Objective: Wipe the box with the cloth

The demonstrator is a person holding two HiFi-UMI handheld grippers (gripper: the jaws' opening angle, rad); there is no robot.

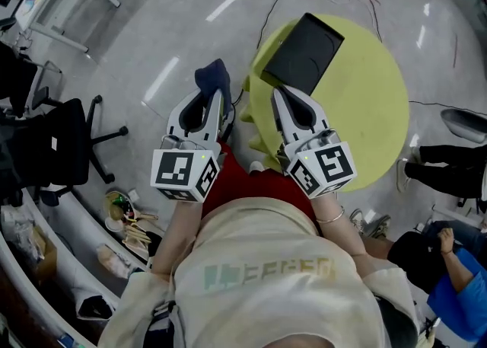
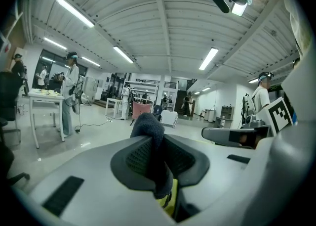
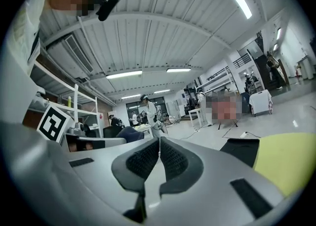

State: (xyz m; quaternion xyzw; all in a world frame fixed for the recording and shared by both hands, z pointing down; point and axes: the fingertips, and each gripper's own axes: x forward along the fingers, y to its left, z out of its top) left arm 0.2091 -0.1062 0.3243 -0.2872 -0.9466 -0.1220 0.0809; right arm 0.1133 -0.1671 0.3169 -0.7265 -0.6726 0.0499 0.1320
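Box (image 1: pixel 303 51) lies dark and flat on the far part of the yellow table (image 1: pixel 365 110), and nothing touches it. My left gripper (image 1: pixel 214 97) is clamped on the cloth (image 1: pixel 213 76) (a dark blue one, its end sticks out past the jaws) and holds it in the air beside the table, apart from the box. My right gripper (image 1: pixel 283 97) is pressed closed with nothing inside and points toward the box. I judge the wiping is not yet begun; all of it is left.
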